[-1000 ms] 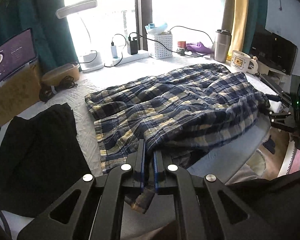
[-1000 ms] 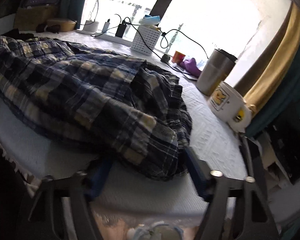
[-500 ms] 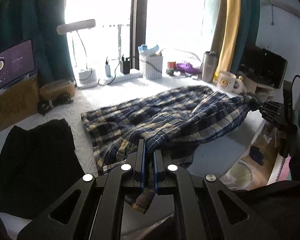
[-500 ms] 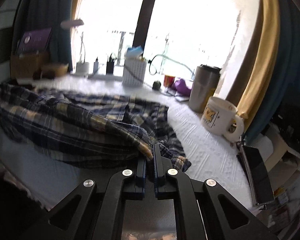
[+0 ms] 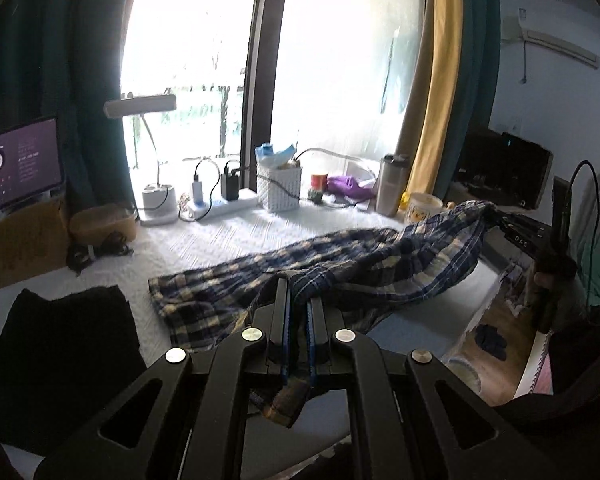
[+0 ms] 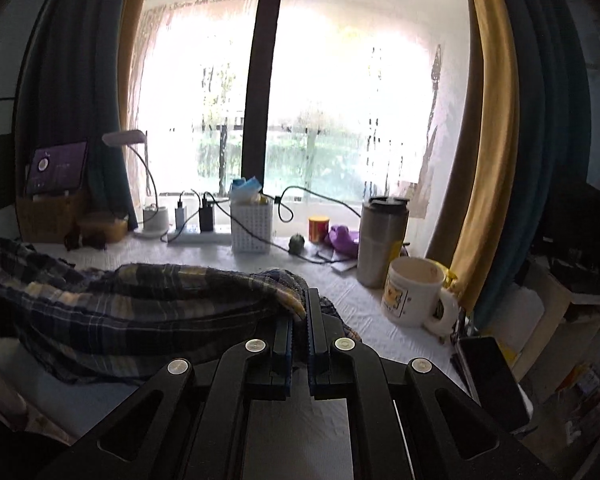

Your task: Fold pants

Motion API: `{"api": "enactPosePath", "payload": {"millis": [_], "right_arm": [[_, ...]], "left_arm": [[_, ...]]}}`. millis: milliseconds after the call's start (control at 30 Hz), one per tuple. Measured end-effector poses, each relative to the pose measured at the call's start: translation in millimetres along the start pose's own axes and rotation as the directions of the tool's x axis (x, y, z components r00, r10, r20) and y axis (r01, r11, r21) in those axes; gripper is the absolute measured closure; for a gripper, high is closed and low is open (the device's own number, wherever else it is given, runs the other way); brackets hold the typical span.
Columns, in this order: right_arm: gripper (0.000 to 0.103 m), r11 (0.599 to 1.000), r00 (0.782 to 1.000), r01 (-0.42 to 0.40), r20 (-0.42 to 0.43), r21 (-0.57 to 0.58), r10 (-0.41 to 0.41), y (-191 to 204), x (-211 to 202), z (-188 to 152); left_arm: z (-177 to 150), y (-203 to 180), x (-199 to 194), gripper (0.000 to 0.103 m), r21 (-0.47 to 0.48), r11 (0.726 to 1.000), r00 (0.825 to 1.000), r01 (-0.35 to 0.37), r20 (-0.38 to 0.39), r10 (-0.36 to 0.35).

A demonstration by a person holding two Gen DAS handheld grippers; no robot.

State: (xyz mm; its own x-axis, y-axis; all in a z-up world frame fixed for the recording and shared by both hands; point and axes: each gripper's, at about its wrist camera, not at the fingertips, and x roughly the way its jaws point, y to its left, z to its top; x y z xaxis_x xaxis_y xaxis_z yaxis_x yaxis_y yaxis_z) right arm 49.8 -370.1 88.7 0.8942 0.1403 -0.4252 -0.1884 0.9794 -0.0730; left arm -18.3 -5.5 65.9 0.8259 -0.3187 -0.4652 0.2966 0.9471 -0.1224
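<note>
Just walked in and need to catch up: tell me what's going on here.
A person is folding plaid pants on a white-covered table, with a handheld claw in each hand. The left claw is shut on one edge of the fabric and the right claw on another, so that side hangs lifted between them while the far part lies on the table. A black garment lies to the left.

Plaid pants [image 5: 340,264], navy with cream and yellow checks, soft and wrinkled. Stretched across the middle of the left wrist frame, sagging between two raised ends: one at lower centre, one at the right edge. Far hem flat on the white surface, centre-left. In the right wrist frame, bunched folds [image 6: 140,304] across the left half.
</note>
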Motion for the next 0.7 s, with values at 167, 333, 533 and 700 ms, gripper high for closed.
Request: {"api": "enactPosePath", "payload": {"millis": [167,333,533,700], "right_arm": [[0.098,1.000,0.998,0.011,0.059,-0.003,-0.011,-1,-13,19],[0.098,0.999,0.995,0.032,0.093,0.032,-0.035,-11,-21,30],[0.098,0.997,0.994,0.047,0.100,0.064,-0.053,-22,-18,38],[0.098,0.996,0.994,0.045,0.099,0.071,-0.052,-24,-9,44]], "left_arm": [[15,-7,-14,0.098,0.015,0.999,0.998,0.033,0.047,-0.033],[27,-14,-21,0.098,0.044,0.998,0.996,0.039,0.076,-0.043],[40,-18,-20,0.098,0.070,0.997,0.996,0.030,0.087,-0.036],[52,-10,-11,0.098,0.058,0.998,0.997,0.035,0.072,-0.039]]}}
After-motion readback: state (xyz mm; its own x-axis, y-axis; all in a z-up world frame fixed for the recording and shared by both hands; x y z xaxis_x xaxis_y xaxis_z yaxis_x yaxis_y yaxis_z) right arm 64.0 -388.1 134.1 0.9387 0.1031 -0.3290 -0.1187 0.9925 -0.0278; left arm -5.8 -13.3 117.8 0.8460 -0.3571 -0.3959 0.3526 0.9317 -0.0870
